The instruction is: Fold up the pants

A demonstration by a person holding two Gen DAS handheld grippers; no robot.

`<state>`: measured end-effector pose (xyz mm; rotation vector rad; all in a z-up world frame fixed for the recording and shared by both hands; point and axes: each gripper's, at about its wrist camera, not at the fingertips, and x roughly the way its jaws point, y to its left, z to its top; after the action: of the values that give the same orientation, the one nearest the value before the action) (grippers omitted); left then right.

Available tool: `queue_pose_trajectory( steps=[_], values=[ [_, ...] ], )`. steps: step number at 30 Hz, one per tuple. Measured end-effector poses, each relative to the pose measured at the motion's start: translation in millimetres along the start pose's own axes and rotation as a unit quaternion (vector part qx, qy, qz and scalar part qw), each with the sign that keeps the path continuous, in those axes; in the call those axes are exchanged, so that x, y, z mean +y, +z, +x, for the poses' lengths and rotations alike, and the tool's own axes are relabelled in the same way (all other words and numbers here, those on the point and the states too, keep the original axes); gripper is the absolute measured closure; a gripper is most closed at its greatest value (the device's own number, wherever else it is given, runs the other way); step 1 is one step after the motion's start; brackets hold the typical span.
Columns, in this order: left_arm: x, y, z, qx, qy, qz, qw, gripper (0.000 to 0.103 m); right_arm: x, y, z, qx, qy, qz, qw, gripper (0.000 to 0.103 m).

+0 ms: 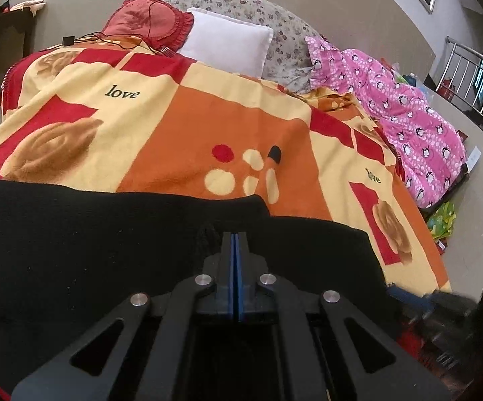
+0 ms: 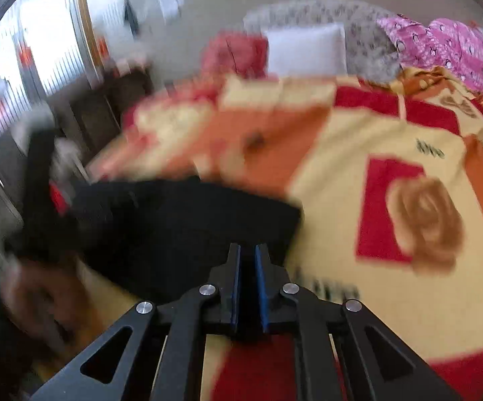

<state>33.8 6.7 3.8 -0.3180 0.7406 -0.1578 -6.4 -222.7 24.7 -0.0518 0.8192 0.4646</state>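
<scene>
Looking through the left wrist camera, I see my left gripper (image 1: 237, 239) with its blue pads pressed flat together, low over the black pants (image 1: 91, 244); whether cloth is pinched between them I cannot tell. The pants lie under and ahead of the fingers, their long axis running left to right across the blanket (image 1: 208, 123). Beyond them are a white pillow (image 1: 226, 45) and pink pyjamas (image 1: 415, 127).

Through the right wrist camera, badly blurred, my right gripper (image 2: 248, 254) stands narrowly parted with dark cloth between the pads. The pants (image 2: 181, 220) stretch away to its left.
</scene>
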Motion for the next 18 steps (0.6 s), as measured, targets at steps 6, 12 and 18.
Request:
queue_pose_trajectory(
  steps=[6, 12, 18],
  values=[
    [10, -3, -24, -0.038, -0.025, -0.022, 0.9987, 0.092, -13, -10, 2, -0.023, 0.029, 0.027, 0.999, 0.092],
    [9, -19, -59, -0.039, -0.112, 0.002, 0.9929, 0.089, -13, -12, 1, -0.025, 0.034, 0.029, 0.999, 0.09],
    [12, -36, -38, 0.042, -0.118, -0.009, 0.992, 0.091, -13, -12, 1, -0.023, 0.034, 0.032, 0.999, 0.088]
  ],
)
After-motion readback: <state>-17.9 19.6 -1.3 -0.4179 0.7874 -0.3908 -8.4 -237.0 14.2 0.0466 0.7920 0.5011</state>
